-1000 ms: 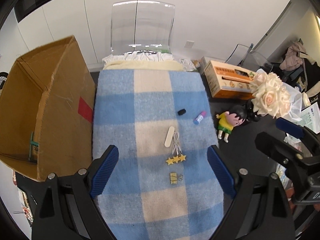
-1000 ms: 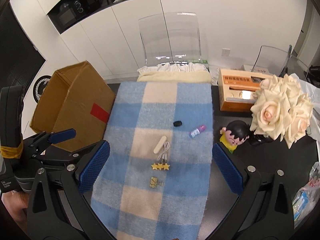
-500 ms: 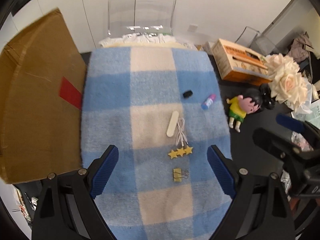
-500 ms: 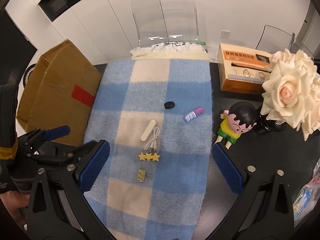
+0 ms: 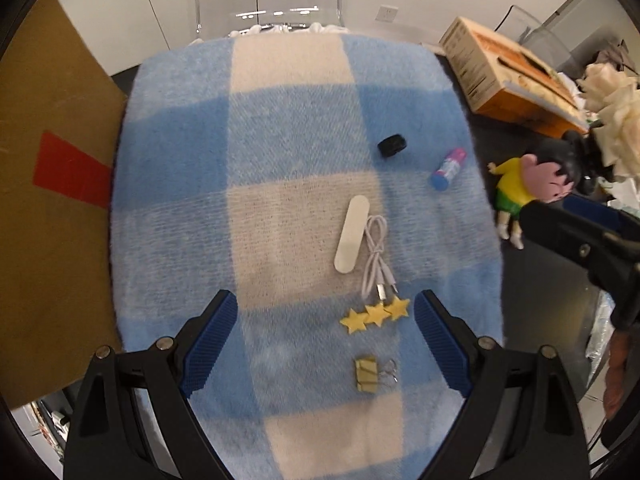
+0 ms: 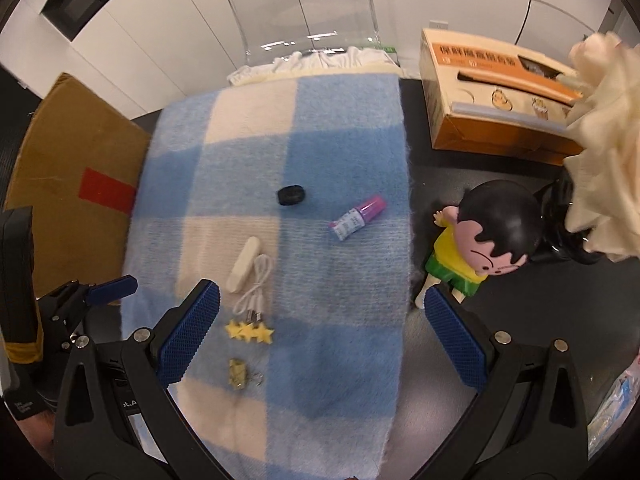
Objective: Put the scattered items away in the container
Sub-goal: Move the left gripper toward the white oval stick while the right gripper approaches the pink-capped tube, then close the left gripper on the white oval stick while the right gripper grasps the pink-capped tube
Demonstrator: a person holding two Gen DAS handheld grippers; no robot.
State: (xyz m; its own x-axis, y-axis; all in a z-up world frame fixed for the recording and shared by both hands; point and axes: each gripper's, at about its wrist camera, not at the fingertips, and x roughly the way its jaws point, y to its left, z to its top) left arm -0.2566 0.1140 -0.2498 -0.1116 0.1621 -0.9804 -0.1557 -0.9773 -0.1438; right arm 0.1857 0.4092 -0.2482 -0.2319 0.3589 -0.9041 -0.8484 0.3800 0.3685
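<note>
On the blue-and-cream checked blanket [image 5: 280, 120] lie a small black cap [image 5: 393, 146], a pink-and-blue tube [image 5: 447, 169], a cream oval stick [image 5: 351, 234], a coiled white cable [image 5: 376, 256], a strip of yellow stars [image 5: 375, 314] and a gold binder clip [image 5: 366, 374]. My left gripper [image 5: 326, 340] hangs open above the stars and clip, nothing between its fingers. My right gripper [image 6: 320, 332] is open too, over the blanket's right half, with the stars [image 6: 250, 333] and clip [image 6: 237, 373] near its left finger. The brown cardboard box [image 5: 48, 184] stands left of the blanket.
A cartoon boy figurine [image 6: 476, 246] lies on the dark table right of the blanket. Behind it are an orange carton [image 6: 492, 96] and cream roses [image 6: 608, 152]. A clear chair [image 6: 300, 12] stands at the far end. The left gripper [image 6: 108, 290] shows in the right wrist view.
Both grippers have come down toward the blanket and tilted more steeply; the items look larger and nearer. The box has slid to the frame's left edge. Jaws stayed wide.
</note>
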